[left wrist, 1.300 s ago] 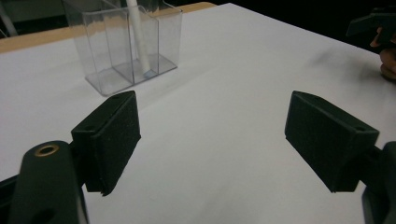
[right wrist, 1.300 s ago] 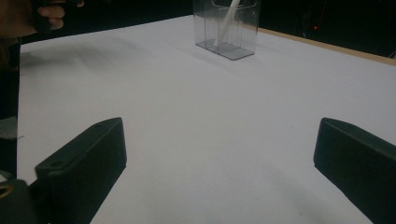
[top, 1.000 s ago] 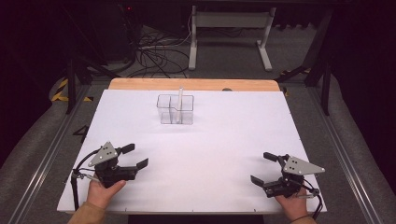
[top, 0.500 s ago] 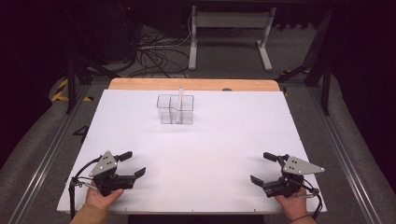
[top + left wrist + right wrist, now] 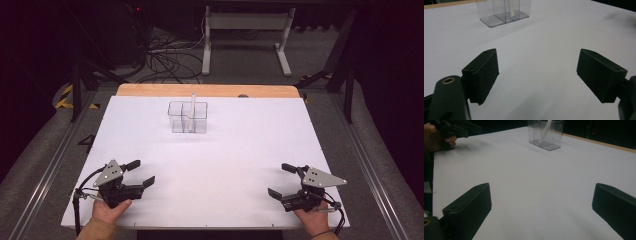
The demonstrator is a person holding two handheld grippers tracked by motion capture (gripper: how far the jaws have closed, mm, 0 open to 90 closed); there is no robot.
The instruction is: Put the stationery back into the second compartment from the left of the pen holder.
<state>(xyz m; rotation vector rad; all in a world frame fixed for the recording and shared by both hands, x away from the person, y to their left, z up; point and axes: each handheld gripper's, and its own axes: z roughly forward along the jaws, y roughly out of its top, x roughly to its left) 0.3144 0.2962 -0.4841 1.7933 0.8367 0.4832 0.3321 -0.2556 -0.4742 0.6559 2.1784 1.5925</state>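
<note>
- The clear divided container (image 5: 188, 117) with a white stick (image 5: 193, 105) upright in it is, I judge, my target; nothing is in hand yet.
- My left tongs (image 5: 136, 173) near the surface's (image 5: 250, 150) near-left corner gape wide, empty.
- My right tongs (image 5: 281, 181) near the near-right corner likewise.
- The container stands toward the far edge, left of middle, well apart from both; next I'd reach forward.

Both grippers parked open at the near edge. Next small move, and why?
Probably ease the left gripper forward toward the clear plastic divided container, since the white stick standing in it is the one loose thing on the white table, and both grippers are open, far short of it.
</note>
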